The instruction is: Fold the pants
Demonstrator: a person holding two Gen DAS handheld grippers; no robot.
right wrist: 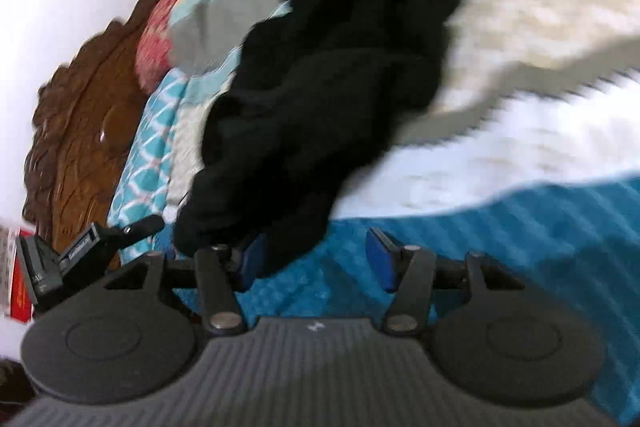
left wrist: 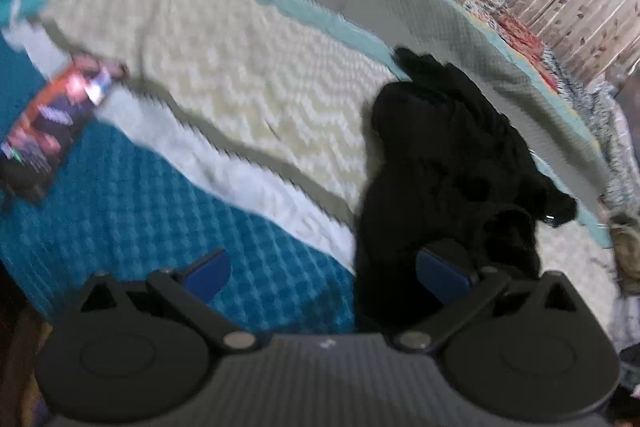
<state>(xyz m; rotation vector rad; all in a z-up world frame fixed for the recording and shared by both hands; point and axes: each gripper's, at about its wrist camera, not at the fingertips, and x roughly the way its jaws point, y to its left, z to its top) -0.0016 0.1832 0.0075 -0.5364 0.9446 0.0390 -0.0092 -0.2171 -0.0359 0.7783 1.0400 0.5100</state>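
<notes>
Showing no legible writing: blurred packet [left wrist: 52, 119] beside pants [left wrist: 452, 163]

The left tongs [left wrist: 324, 277] point steeply down, tilted so that the left blue pad [left wrist: 208, 273] sits a little higher in view than the right one. The pads stand wide apart with clear space between them; they press on nothing. The right tongs [right wrist: 318, 259] also point downward, less steeply, and their body lies fairly level across the view. Their blue pads [right wrist: 380, 259] stand partly apart, roughly half spread, and do not clamp. Both views are blurred.
</notes>
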